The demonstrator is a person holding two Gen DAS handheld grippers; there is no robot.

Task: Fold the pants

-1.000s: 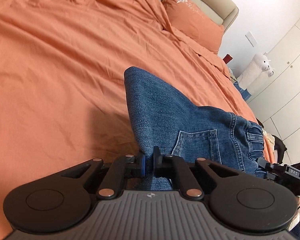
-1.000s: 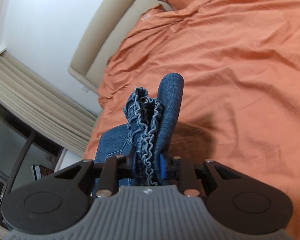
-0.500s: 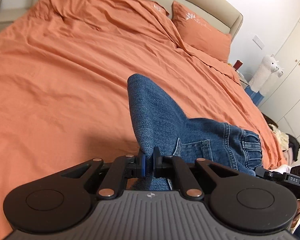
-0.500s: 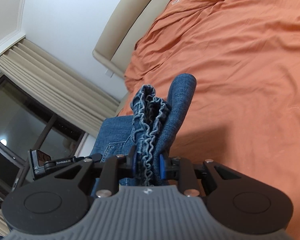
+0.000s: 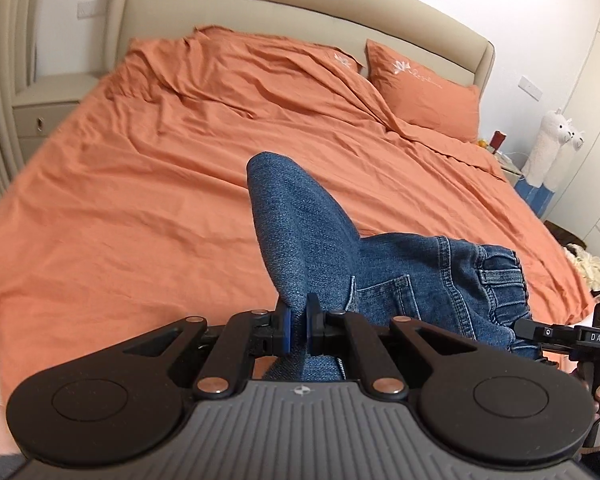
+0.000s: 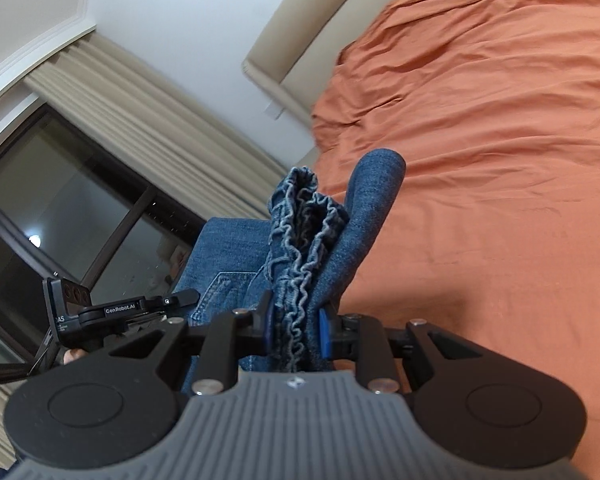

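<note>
Left gripper (image 5: 296, 322): clamping a fold of the blue denim pants (image 5: 412, 280).
Right gripper (image 6: 294, 330): clamping their gathered elastic waistband (image 6: 304, 240).
Advice: keeping both grips level while lowering onto the orange-sheeted bed (image 5: 140, 200).

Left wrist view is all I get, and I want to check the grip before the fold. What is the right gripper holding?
Observer: The right gripper is shut on the bunched elastic waistband of the jeans, together with a plain denim fold.
Operator: My left gripper pinches a denim fold. Does the right view show it?
Observer: Only part of its body, at the left edge; its jaws are out of frame there.
Operator: What lies behind it on that side?
Observer: A dark window with beige curtains.
</note>
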